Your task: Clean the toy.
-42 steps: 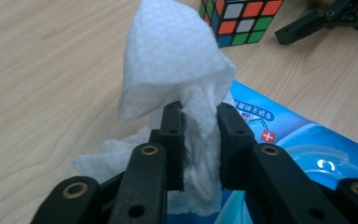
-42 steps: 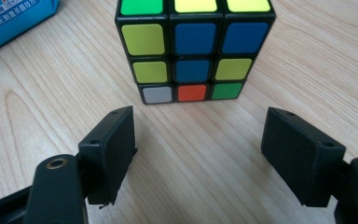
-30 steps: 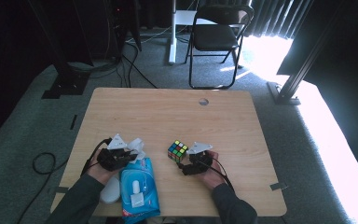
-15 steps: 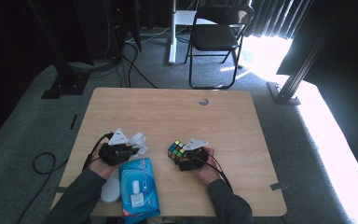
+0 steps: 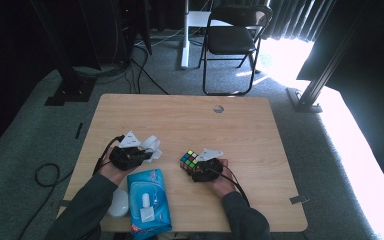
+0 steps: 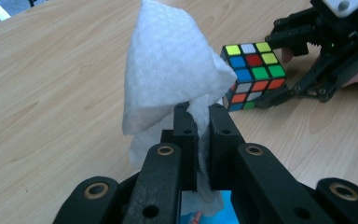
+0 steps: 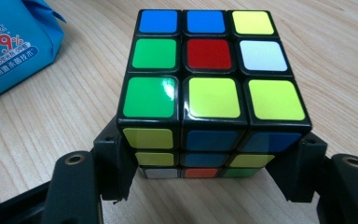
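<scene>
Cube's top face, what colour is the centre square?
Red, clearest in the right gripper view: cube.

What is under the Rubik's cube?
The Rubik's cube sits between the right gripper jaws, with the wooden table below it. Its bottom face is hidden, so whether it touches the table can't be told.
</scene>
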The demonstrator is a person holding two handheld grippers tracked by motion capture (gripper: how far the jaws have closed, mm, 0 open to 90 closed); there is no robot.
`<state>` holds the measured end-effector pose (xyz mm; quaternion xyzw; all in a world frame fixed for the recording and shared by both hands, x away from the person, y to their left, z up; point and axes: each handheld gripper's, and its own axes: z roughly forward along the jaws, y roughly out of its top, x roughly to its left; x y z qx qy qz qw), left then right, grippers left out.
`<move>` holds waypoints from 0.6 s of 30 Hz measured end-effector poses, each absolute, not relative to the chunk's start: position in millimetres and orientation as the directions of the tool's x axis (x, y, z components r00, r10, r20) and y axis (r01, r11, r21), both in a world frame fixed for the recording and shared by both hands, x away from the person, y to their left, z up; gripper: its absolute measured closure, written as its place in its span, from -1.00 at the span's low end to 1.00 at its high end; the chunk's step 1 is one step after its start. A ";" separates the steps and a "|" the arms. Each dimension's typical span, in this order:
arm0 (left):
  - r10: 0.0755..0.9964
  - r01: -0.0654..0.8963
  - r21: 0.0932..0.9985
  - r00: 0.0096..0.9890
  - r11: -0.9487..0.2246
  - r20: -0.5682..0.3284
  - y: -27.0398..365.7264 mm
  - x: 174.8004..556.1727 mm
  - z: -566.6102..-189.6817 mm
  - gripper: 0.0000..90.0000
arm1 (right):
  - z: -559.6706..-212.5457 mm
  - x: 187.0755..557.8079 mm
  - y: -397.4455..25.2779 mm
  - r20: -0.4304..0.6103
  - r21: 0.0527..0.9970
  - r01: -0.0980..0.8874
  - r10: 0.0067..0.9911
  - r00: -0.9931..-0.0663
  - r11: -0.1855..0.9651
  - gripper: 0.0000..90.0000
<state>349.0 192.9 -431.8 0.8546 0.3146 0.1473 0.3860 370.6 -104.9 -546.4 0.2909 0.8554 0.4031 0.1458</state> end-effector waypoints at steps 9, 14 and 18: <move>0.643 0.415 0.755 0.766 -0.507 0.011 187.0 359.2 -430.0 0.88 | -542.2 367.9 -101.2 -0.033 0.784 0.358 0.609 -0.792 0.508 -0.25; 0.632 0.410 0.759 0.775 -0.505 0.002 184.2 364.7 -430.6 0.87 | -539.8 367.2 -98.1 -0.033 0.784 0.350 0.598 -0.801 0.513 -0.25; 0.626 0.410 0.757 0.780 -0.509 -0.002 181.2 368.0 -432.8 0.87 | -539.9 366.9 -96.5 -0.033 0.783 0.349 0.594 -0.804 0.515 -0.25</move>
